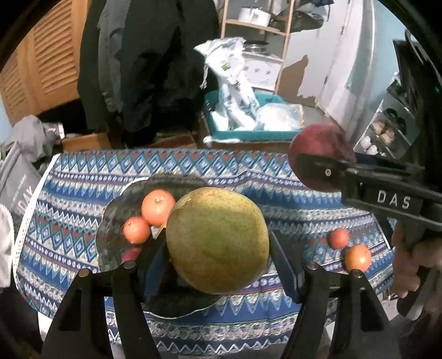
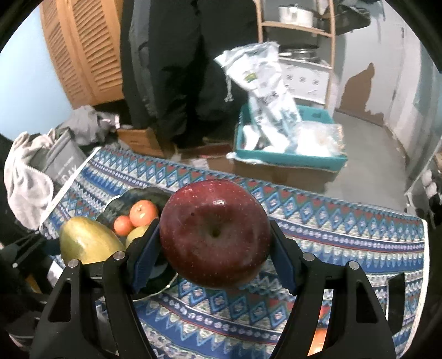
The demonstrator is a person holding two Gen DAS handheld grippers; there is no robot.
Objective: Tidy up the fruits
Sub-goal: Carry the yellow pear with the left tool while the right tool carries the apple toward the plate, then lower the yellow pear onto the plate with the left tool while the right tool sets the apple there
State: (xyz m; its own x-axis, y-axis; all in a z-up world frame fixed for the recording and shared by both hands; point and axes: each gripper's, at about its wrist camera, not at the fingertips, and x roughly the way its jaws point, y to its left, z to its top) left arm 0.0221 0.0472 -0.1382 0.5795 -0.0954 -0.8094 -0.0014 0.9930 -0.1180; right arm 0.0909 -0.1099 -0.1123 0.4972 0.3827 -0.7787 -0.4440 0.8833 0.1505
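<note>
While the left gripper (image 1: 218, 248) clamps a yellow-green mango (image 1: 218, 240) above a dark glass plate (image 1: 116, 210) holding two oranges (image 1: 158, 207), the right gripper (image 2: 215, 243) is closed around a dark red apple (image 2: 215, 234) held over the right of the patterned tablecloth (image 2: 345, 229). White letters "DAS" (image 1: 393, 199) mark the right gripper. Two more small oranges (image 1: 357, 257) lie on the cloth right of the plate.

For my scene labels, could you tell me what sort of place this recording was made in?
Probably a lived-in home, perhaps a kitchen or storage corner: a table under a patterned tablecloth, a wooden shelf holding a pot, and louvered wooden doors behind.
</note>
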